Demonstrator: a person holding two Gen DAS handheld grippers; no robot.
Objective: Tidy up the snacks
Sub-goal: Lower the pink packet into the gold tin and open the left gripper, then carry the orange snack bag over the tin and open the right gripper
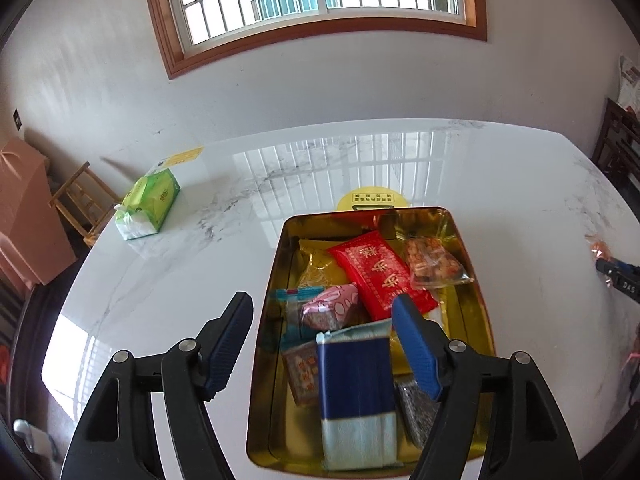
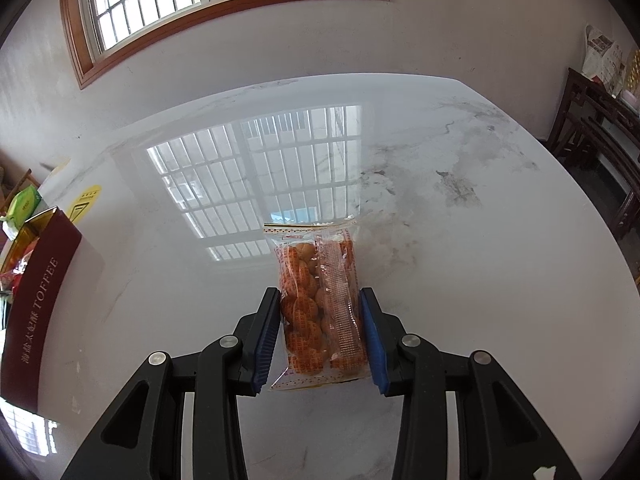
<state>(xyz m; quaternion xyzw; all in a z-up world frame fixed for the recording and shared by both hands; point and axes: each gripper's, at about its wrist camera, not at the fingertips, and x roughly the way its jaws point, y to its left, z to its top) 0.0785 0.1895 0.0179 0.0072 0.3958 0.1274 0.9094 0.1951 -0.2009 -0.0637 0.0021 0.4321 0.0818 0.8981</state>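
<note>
In the left wrist view a gold tin [image 1: 276, 280] stands on the white marble table. It holds several snacks: a red packet [image 1: 380, 276], a clear bag of orange bits [image 1: 432, 264], a pink sweet [image 1: 332, 306] and a blue and pale teal packet [image 1: 356, 392]. My left gripper [image 1: 322, 298] hangs open over the tin's near end. The blue packet lies loose between its fingers, and neither pad touches it. In the right wrist view my right gripper [image 2: 320, 292] is shut on a clear packet of orange snacks [image 2: 316, 280], which it holds over the table.
A green tissue pack [image 1: 148, 204] lies at the table's far left, and a round yellow sticker [image 1: 372, 200] sits behind the tin. The tin's maroon outer wall [image 2: 36, 300] is left of my right gripper. Dark wooden chairs [image 2: 600, 140] stand past the table's right edge.
</note>
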